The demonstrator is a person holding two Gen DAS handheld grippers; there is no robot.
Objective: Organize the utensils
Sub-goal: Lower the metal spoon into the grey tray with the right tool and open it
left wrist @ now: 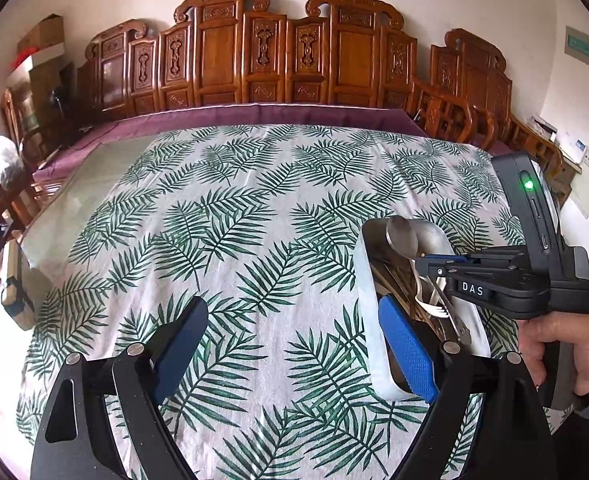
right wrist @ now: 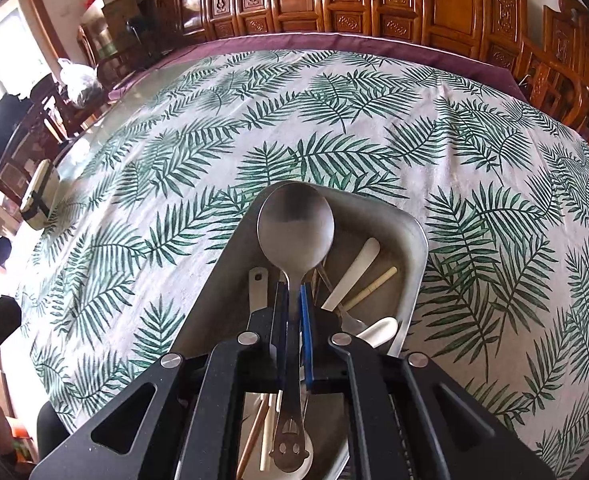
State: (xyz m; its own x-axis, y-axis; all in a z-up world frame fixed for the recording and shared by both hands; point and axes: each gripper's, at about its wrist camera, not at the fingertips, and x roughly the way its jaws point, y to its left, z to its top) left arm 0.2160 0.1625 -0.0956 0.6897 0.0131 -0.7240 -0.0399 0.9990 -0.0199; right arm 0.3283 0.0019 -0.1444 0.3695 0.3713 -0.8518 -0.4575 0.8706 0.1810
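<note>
In the right wrist view my right gripper (right wrist: 293,292) is shut on the thin handle of a metal spoon (right wrist: 296,228), whose bowl points away over a metal tray (right wrist: 410,248). In the tray lie a white spatula (right wrist: 354,272), a pale chopstick (right wrist: 370,288), a white spoon (right wrist: 382,330) and other utensils, partly hidden by the gripper. In the left wrist view the left gripper (left wrist: 294,344) stands open over the leaf-print cloth with nothing between its fingers, just left of the tray (left wrist: 368,288). The right gripper (left wrist: 434,264) holds the metal spoon (left wrist: 402,236) above the tray there.
A leaf-print tablecloth (left wrist: 234,220) covers the table, with bare glass at its left. A white strapped box (right wrist: 40,196) sits near the table's left edge. Carved wooden chairs (left wrist: 294,52) line the far side. A person's hand (left wrist: 554,340) grips the right tool's handle.
</note>
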